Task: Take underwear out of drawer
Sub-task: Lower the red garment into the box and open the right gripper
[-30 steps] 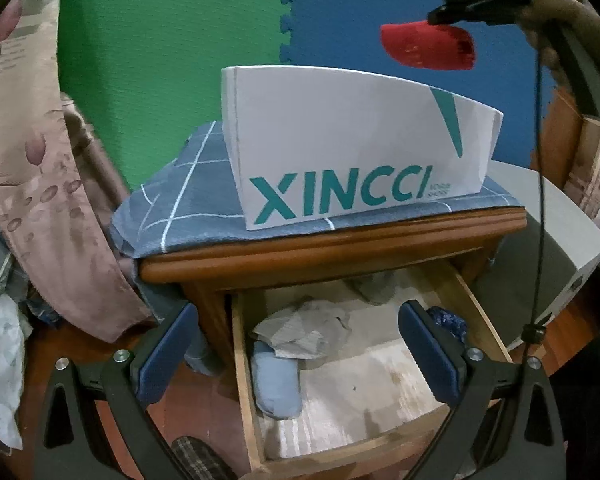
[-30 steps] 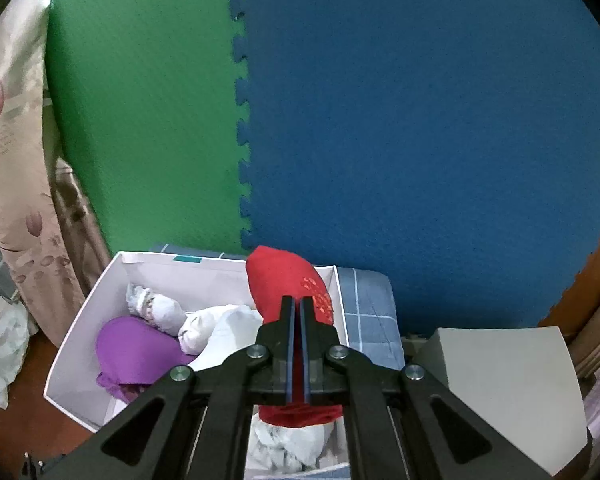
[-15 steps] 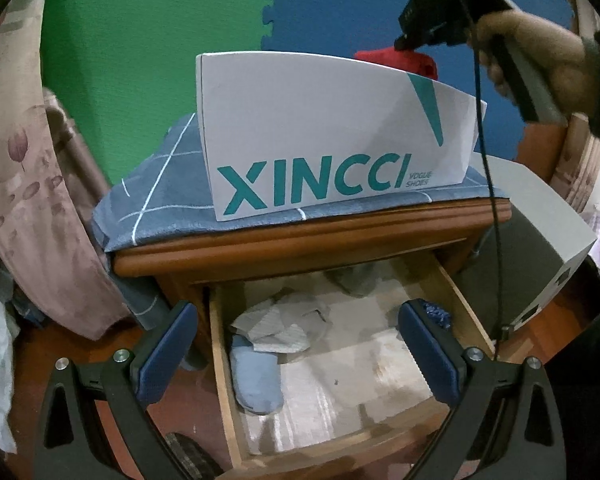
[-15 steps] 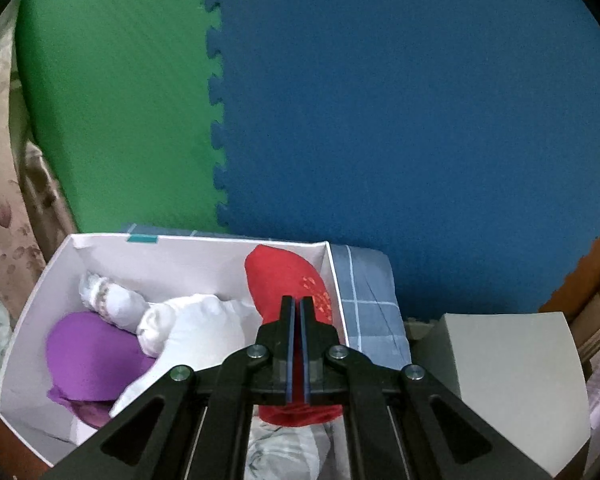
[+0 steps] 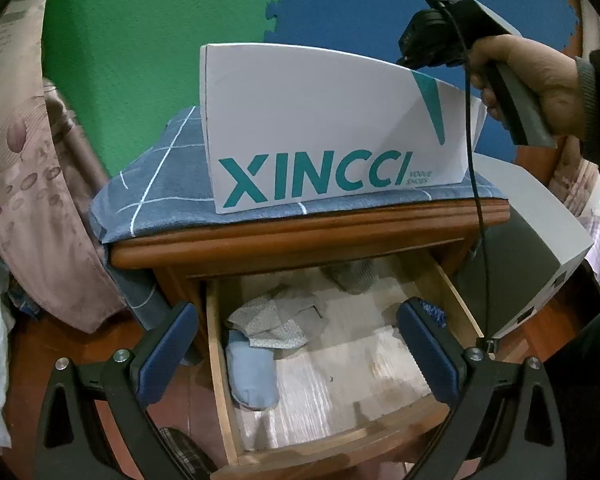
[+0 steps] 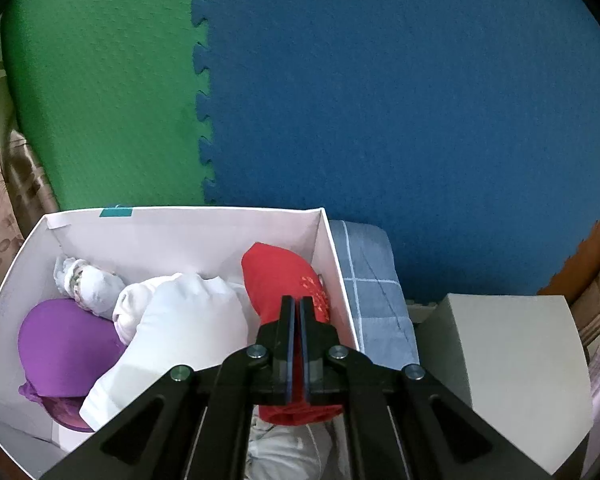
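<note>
Over the white box [image 6: 172, 232], the right hand-held gripper [image 6: 296, 312] pinches red underwear [image 6: 284, 276]; the left hand-held gripper [image 5: 296, 328] stands spread above the open drawer [image 5: 340, 364].

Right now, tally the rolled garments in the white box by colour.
Red: 1, pinched in the right gripper
Purple: 1
White: 1
White with patterned band: 1
Pale grey, partly hidden under the gripper: 1
Total: 5 in the white box

A wooden nightstand [image 5: 300, 240] carries a blue checked cloth [image 5: 160, 196]; a white box [image 5: 320, 128] stands on the cloth; the drawer [image 5: 340, 360] is open.
</note>
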The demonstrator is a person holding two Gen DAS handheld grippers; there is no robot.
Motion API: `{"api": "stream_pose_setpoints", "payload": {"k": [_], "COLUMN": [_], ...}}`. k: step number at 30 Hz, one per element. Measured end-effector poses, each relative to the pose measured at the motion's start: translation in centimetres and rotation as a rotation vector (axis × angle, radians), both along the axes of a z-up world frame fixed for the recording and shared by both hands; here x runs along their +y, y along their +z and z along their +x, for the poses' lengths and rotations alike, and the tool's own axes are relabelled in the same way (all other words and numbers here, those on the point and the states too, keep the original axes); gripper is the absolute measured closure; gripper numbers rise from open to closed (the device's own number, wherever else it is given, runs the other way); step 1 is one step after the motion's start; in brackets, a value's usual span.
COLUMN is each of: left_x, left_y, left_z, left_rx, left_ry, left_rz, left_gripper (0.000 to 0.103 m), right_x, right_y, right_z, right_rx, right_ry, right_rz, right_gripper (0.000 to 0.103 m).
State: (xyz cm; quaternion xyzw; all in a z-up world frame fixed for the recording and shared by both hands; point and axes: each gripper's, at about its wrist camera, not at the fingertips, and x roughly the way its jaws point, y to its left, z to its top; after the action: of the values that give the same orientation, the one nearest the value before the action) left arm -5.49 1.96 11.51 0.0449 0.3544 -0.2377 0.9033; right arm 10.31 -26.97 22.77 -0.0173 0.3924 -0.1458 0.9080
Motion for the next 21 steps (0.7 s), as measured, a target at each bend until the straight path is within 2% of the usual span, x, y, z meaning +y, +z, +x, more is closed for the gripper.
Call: {"api": "stream_pose_setpoints", "payload": {"k": [21], "left_x": [-1.0], "left_y": [-1.4], "left_z": [0.0], "left_rx": [0.009], "left_ry": [-0.016], "left_rz": [0.045], "left_gripper": [0.004], "right_x": [-1.1], "right_y": [-1.3], "right_z": [0.1], "right_rx": [-0.003], "right_ry": [-0.010], "right_rz": [0.037], "right_gripper": [0.101]}}
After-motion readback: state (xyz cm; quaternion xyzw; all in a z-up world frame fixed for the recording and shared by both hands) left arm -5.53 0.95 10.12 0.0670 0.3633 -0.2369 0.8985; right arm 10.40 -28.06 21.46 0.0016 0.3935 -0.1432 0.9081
